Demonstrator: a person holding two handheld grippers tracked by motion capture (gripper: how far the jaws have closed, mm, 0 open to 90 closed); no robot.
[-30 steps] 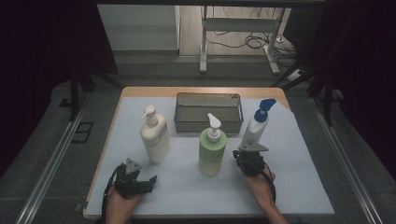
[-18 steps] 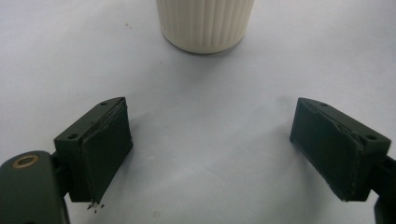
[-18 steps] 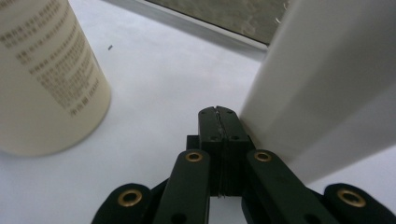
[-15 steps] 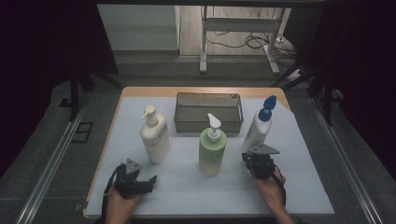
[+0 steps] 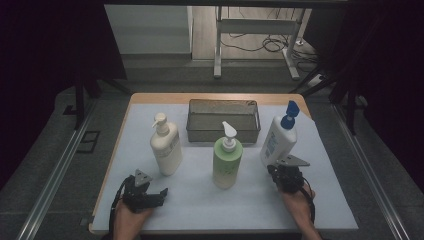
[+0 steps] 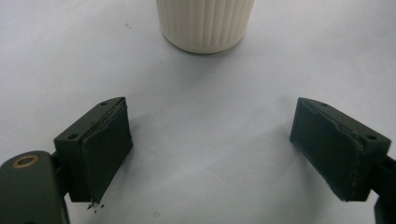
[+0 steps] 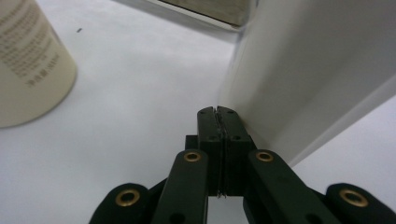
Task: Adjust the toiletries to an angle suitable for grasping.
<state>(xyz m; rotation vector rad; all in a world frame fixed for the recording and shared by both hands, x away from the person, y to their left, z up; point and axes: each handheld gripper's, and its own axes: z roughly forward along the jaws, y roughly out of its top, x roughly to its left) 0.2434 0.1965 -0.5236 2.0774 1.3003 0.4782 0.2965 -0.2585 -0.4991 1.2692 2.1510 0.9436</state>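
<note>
My right gripper (image 5: 275, 170) (image 7: 218, 110) is shut with nothing between its jaws, its tips against the base of the white bottle with a blue cap (image 5: 278, 140) (image 7: 317, 70). That bottle leans a little to the right. A green pump bottle (image 5: 227, 162) stands at the centre, and its pale side (image 7: 28, 70) lies to the left of the right gripper. My left gripper (image 5: 150, 186) (image 6: 210, 144) rests open on the white sheet. The cream pump bottle (image 5: 166, 147) (image 6: 205, 23) stands just ahead of it, apart from the jaws.
A dark wire-mesh basket (image 5: 200, 131) sits at the back centre of the table. A white sheet (image 5: 200, 205) covers the wooden tabletop. Beyond the table's far edge are a floor, cables and a metal frame.
The right gripper has slid to the right along the front of the blue-capped bottle, staying shut. The bottle has shifted slightly right. The left gripper has not moved.
</note>
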